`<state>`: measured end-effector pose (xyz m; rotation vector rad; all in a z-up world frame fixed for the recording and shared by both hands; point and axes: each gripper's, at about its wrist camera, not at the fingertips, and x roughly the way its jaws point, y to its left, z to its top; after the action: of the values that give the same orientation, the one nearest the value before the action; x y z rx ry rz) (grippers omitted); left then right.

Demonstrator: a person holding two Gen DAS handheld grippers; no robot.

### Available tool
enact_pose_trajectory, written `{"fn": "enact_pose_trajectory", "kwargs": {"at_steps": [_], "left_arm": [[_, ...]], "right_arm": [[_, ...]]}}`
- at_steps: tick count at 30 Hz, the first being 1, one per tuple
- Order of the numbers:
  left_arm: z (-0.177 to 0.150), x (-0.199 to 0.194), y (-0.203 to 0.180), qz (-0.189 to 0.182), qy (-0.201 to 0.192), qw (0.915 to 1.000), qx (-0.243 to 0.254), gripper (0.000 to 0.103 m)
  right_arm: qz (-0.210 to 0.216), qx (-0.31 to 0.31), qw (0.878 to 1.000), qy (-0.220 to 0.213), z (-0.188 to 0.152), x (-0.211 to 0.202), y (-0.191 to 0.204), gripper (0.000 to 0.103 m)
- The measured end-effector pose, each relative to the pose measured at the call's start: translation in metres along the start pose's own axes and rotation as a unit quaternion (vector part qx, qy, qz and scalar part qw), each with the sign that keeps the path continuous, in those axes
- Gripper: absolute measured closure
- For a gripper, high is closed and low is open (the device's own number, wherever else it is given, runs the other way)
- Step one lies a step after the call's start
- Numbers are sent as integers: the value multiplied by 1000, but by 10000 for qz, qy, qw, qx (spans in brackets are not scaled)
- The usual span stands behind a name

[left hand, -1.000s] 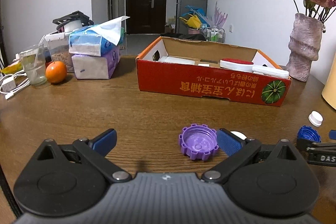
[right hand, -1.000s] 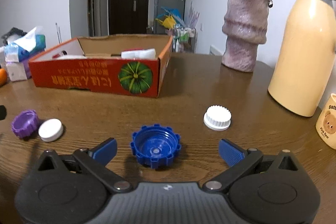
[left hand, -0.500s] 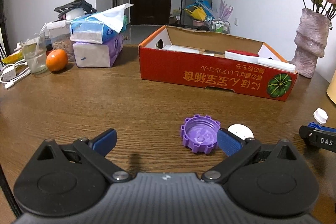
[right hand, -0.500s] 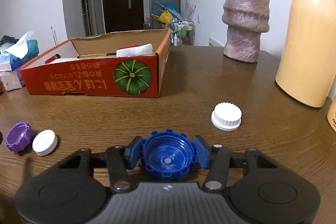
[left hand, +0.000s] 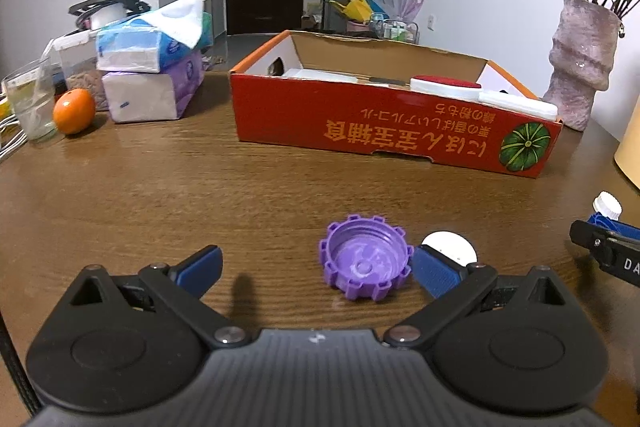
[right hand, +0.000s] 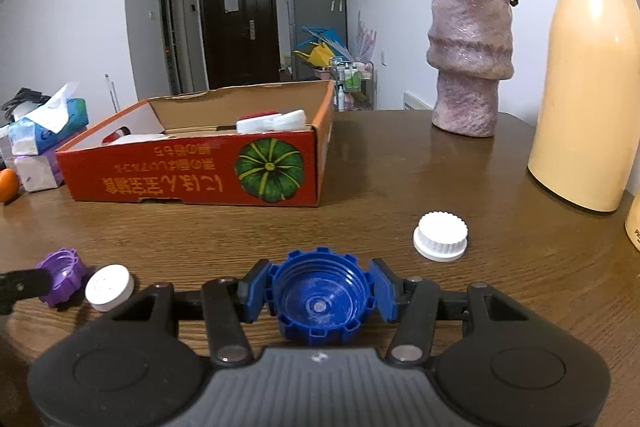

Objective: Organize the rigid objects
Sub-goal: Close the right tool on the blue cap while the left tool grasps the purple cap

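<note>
My right gripper (right hand: 319,291) is shut on a blue toothed cap (right hand: 318,297), held just above the wooden table. My left gripper (left hand: 316,267) is open, with a purple toothed cap (left hand: 365,263) lying open side up between its fingers, close to the right finger (left hand: 434,271). A smooth white cap (left hand: 450,246) lies just beyond that finger. The purple cap (right hand: 64,275) and smooth white cap (right hand: 110,287) also show in the right wrist view. A ribbed white cap (right hand: 441,235) lies to the right. A red cardboard box (left hand: 384,123) holds white and red items.
A pink vase (right hand: 470,55) and a yellow thermos (right hand: 592,75) stand at the right. Tissue packs (left hand: 152,67), an orange (left hand: 74,111) and a glass (left hand: 30,103) stand at the left. The right gripper's tip (left hand: 608,251) shows at the left view's right edge.
My right gripper closed on the blue cap and lifted it slightly. My left gripper stayed open and edged closer to the purple cap.
</note>
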<state>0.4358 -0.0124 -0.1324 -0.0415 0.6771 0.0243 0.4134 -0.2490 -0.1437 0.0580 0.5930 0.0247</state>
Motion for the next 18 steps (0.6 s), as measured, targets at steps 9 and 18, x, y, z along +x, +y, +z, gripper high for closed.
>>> {"fn": "enact_pose_trajectory", "kwargs": {"at_steps": [9,18], "left_arm": [[9,22,-5,18,112,9999,117,0],[13,28,-8,105,69,9995,288,21]], "right_arm": [[18,-25,10000,11,0,0,1,51],[27,-25,10000,31,-1,1,2,50]]}}
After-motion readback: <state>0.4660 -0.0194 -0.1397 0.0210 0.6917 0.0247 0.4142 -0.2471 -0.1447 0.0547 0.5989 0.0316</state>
